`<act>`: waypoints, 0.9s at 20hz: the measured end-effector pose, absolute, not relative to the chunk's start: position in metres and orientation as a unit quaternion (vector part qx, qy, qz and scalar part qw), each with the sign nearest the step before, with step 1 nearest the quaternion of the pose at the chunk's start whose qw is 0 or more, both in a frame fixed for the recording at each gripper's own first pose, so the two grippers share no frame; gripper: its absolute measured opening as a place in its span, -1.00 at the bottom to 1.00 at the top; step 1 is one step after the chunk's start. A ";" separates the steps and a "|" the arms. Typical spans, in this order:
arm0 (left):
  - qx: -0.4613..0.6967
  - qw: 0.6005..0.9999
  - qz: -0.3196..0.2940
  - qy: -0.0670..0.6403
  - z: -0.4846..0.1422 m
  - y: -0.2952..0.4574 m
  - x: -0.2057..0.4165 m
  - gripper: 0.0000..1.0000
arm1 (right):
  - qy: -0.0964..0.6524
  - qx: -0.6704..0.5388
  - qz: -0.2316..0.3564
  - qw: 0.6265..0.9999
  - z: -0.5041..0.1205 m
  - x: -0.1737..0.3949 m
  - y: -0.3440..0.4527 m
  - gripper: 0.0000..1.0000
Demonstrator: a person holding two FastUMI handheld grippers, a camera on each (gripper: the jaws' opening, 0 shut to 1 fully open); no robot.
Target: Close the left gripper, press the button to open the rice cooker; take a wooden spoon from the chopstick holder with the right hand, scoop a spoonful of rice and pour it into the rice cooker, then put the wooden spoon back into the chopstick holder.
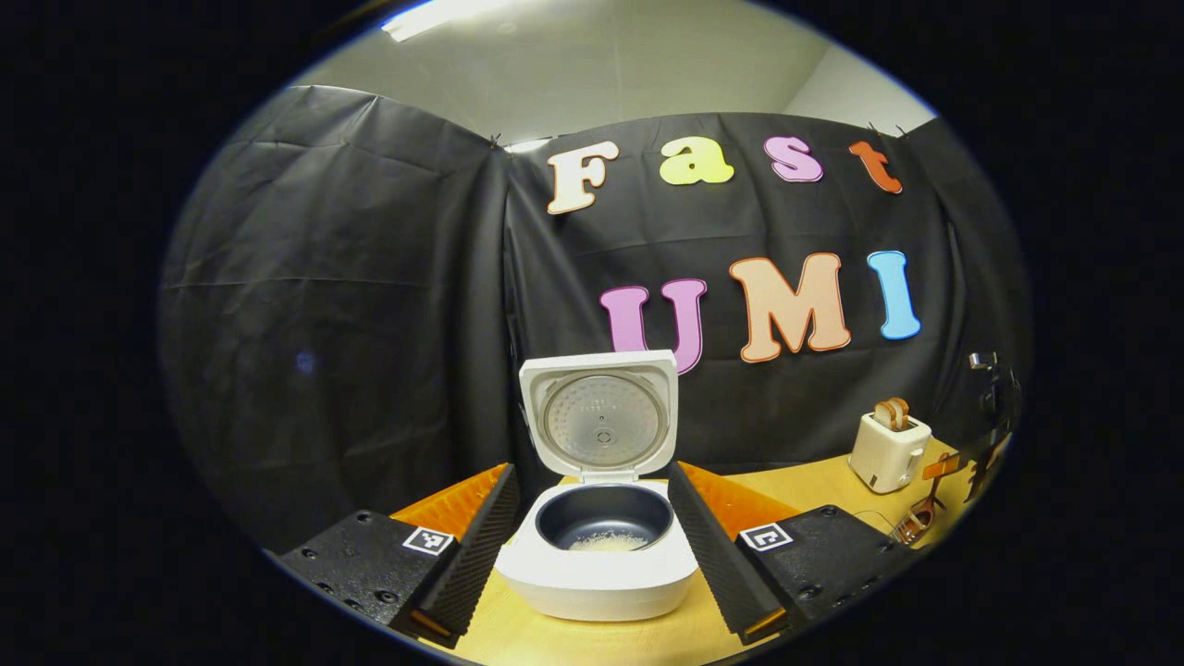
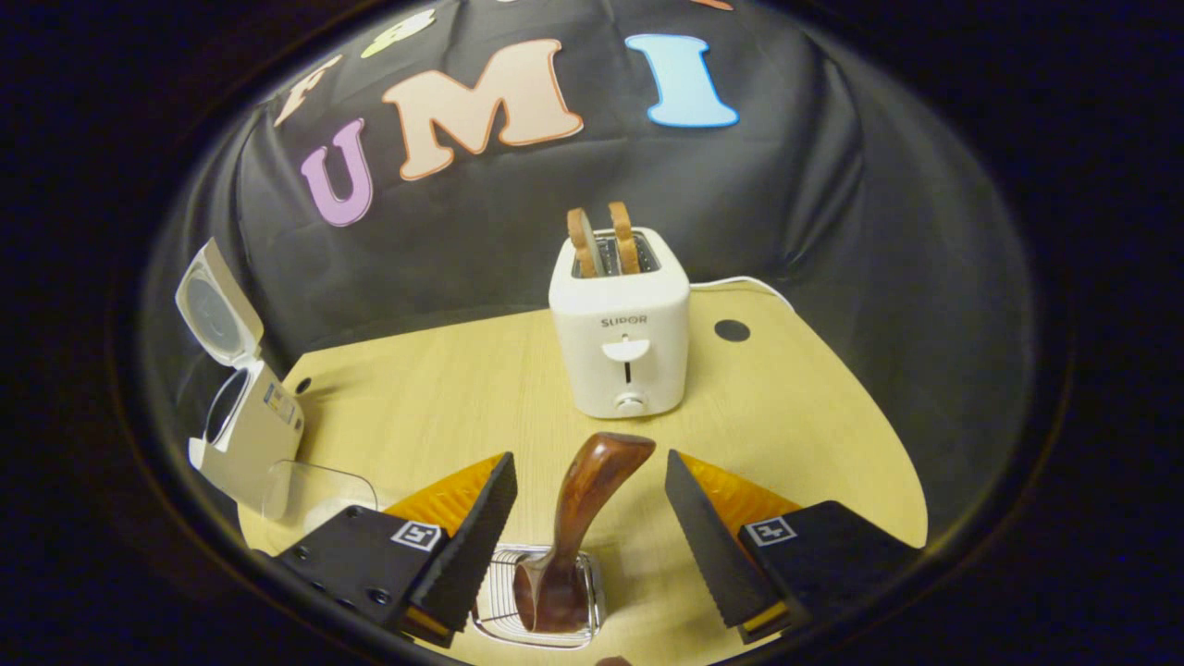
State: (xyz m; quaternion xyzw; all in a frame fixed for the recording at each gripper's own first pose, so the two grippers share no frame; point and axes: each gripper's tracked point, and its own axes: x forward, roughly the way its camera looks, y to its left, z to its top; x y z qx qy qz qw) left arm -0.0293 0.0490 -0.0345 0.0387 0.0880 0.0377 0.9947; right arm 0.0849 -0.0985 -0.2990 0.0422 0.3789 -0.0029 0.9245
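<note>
- Right gripper (image 2: 590, 532): fingers spread wide, touching nothing; the wooden spoon (image 2: 578, 527) stands between them, clear of both
- Spoon position: bowl end down inside the wire chopstick holder (image 2: 495, 601) at the bottom of the right gripper view, handle rising and leaning slightly to the right, its tip near the toaster (image 2: 620, 324) behind
- Long axis: roughly upright and running away from the gripper, so the fingers straddle the handle across its width
- Rice cooker (image 1: 597, 555): lid up, some rice lying in the pot; directly ahead of the left gripper (image 1: 592, 555), whose fingers are spread to either side of it, holding nothing
- Judgement: scooping and pouring look done, spoon appears returned; the right gripper is the nearer one to it, and backing straight off without brushing the handle seems the remaining concern
</note>
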 end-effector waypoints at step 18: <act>0.037 0.994 0.041 0.089 -0.035 0.053 -0.028 0.92 | 0.398 0.076 0.029 0.914 -0.293 0.068 -0.071 -0.63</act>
